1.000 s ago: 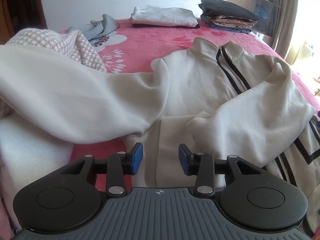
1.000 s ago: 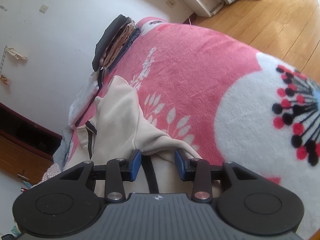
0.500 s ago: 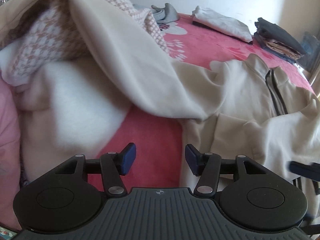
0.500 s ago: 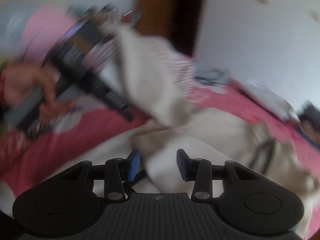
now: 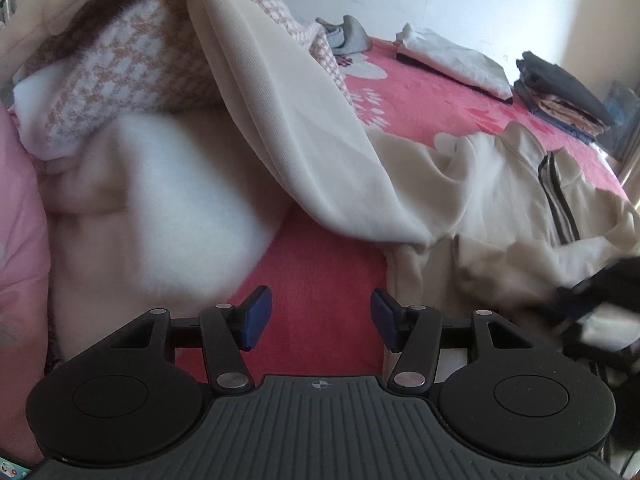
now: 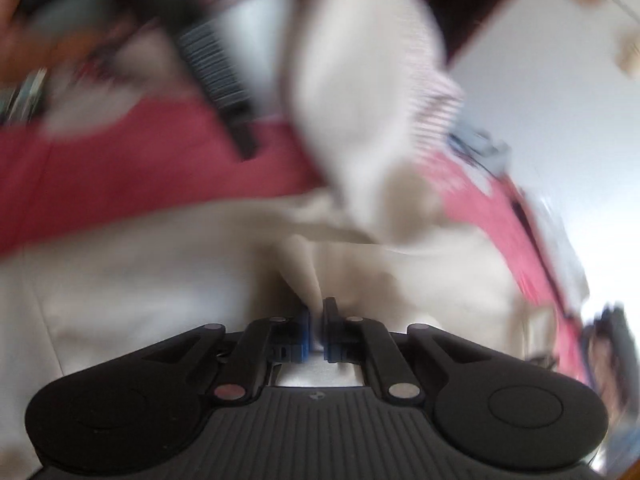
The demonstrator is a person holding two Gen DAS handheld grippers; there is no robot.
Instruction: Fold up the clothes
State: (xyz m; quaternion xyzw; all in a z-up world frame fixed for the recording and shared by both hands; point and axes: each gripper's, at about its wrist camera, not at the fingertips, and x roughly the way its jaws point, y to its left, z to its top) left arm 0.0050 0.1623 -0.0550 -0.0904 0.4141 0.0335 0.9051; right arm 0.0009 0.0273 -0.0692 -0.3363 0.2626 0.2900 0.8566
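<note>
A cream zip-up jacket (image 5: 492, 184) with a dark zipper lies spread on the pink bed. One of its sleeves (image 5: 288, 120) runs up to the left over a pile of clothes. My left gripper (image 5: 316, 320) is open over bare pink blanket, just left of the jacket's hem, holding nothing. In the blurred right wrist view my right gripper (image 6: 315, 336) is shut on a fold of the cream jacket (image 6: 160, 272). The right gripper (image 5: 592, 292) also shows as a dark blur at the right edge of the left wrist view.
A pile with a houndstooth knit (image 5: 120, 64) and white fleece (image 5: 168, 200) sits at the left. Folded stacks lie at the far side: a white one (image 5: 452, 56) and a dark one (image 5: 564, 88). A grey garment (image 5: 344, 34) lies near the wall.
My right gripper swung over to the jacket's hem and closed on a fold of it. My left gripper opened wider and shifted slightly; the view stays on the sleeve and pile.
</note>
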